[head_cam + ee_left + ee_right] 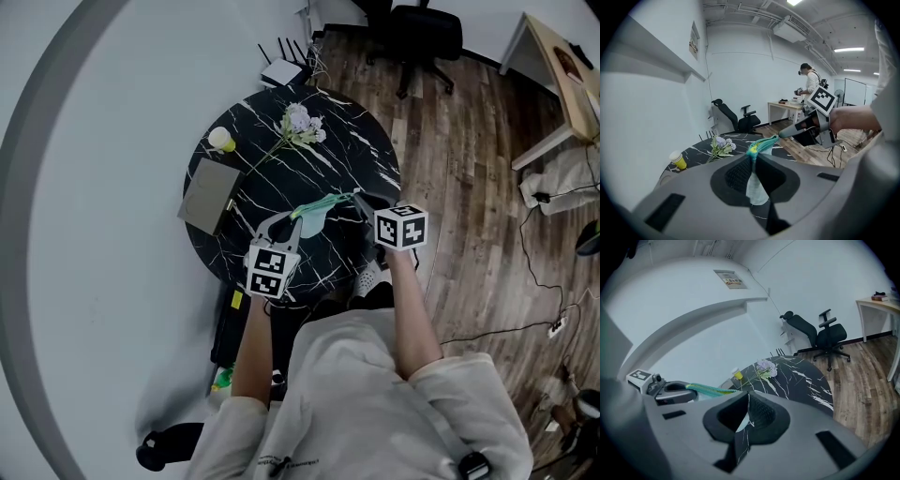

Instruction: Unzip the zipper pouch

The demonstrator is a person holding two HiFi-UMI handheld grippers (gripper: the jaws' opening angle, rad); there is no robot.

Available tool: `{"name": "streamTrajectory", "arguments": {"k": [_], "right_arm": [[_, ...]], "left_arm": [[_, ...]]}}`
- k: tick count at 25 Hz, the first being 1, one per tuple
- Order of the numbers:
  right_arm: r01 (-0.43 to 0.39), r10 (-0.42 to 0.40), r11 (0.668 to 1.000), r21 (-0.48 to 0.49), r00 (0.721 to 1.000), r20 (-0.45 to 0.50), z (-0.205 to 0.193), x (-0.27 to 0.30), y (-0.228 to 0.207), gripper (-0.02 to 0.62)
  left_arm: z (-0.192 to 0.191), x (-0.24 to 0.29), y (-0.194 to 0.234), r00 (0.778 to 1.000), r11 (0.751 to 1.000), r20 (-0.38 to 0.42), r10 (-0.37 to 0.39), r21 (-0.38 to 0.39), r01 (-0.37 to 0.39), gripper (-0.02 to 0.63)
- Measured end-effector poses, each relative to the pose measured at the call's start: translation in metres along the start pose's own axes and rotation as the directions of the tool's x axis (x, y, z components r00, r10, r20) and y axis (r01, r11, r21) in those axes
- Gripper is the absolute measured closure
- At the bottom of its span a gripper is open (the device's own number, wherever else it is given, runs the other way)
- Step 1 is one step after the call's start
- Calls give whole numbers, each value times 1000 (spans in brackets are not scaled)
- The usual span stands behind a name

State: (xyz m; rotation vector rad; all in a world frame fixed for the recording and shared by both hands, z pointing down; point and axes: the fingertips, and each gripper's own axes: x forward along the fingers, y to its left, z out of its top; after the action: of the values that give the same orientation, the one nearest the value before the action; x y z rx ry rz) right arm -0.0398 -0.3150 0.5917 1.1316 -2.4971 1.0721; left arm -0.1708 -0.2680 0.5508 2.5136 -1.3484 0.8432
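Observation:
A teal zipper pouch [317, 211] hangs stretched between my two grippers above the near edge of the round black marble table [366, 150]. My left gripper [295, 217] is shut on the pouch's left end; in the left gripper view the teal fabric [761, 145] is pinched between the jaws of that gripper [753, 157]. My right gripper [359, 198] meets the pouch's right end, its tips [787, 133] touching the zip edge. In the right gripper view the zip edge [708, 390] runs up to the closed jaws of my right gripper [746, 397]. I cannot make out the pull tab.
On the table lie a flower sprig [300, 122], a yellow cup [221, 140] and a grey flat notebook [210, 195]. A router [281, 70] and an office chair [422, 37] stand beyond it, a desk [562, 75] at far right. Another person [811, 82] stands at that desk.

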Motion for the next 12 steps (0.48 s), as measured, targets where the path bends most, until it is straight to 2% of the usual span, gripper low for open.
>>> {"name": "streamTrajectory", "arguments": {"k": [5,12], "right_arm": [[15,-15,998,-56,1000,6,-2,-13,13,558],[-50,55,985,-167,998,27,-16,-38,63,541]], "left_arm": [[-1,-10,-2,1000,999,-2,17,-37,-17,561],[-12,-32,-12,1000,994,5,30,-107,-29,561]]}}
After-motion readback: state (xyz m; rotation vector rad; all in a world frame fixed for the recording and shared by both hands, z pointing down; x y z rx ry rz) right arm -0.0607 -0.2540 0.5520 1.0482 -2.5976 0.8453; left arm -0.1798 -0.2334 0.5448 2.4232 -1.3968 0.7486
